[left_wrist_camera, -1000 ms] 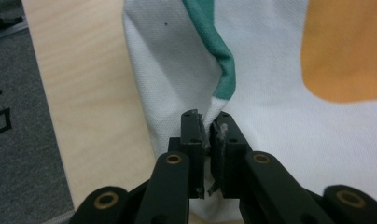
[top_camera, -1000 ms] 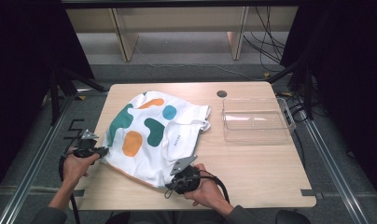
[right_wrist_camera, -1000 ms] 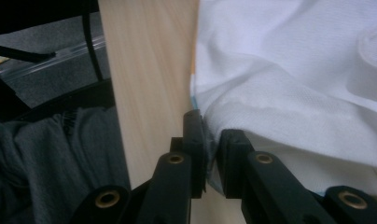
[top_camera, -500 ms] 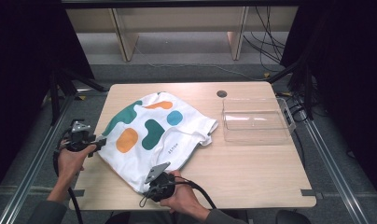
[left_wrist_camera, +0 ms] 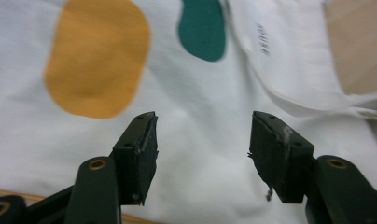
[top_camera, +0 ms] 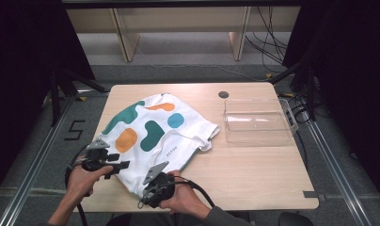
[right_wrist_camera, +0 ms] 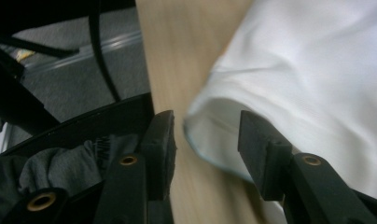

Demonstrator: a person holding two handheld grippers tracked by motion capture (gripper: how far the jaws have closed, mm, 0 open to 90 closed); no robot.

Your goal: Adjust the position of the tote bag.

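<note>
White T-shirt (top_camera: 155, 136) lies flat, long axis diagonal, collar toward right; left tool (top_camera: 116, 165) and right tool (top_camera: 148, 190) just spread, nothing pinched.

— What are those things in the person's hands?

— Two black grippers. The left gripper (top_camera: 122, 164) has a grey three-cornered plate on top, and so does the right gripper (top_camera: 149, 187). A black cable trails in a loop from each.

— And the jaws up close?

— In the left gripper view, two blocky black pads (left_wrist_camera: 141, 148) on rounded arms, each arm with a brass-coloured ringed hole. One pad has a scuffed, pale edge and a thread hanging off it. The right gripper's fingers (right_wrist_camera: 260, 150) look the same: matte black, squared, brass eyelets.

— Clothing?

— A dark grey sleeve (top_camera: 225, 219) at the right wrist.
</note>
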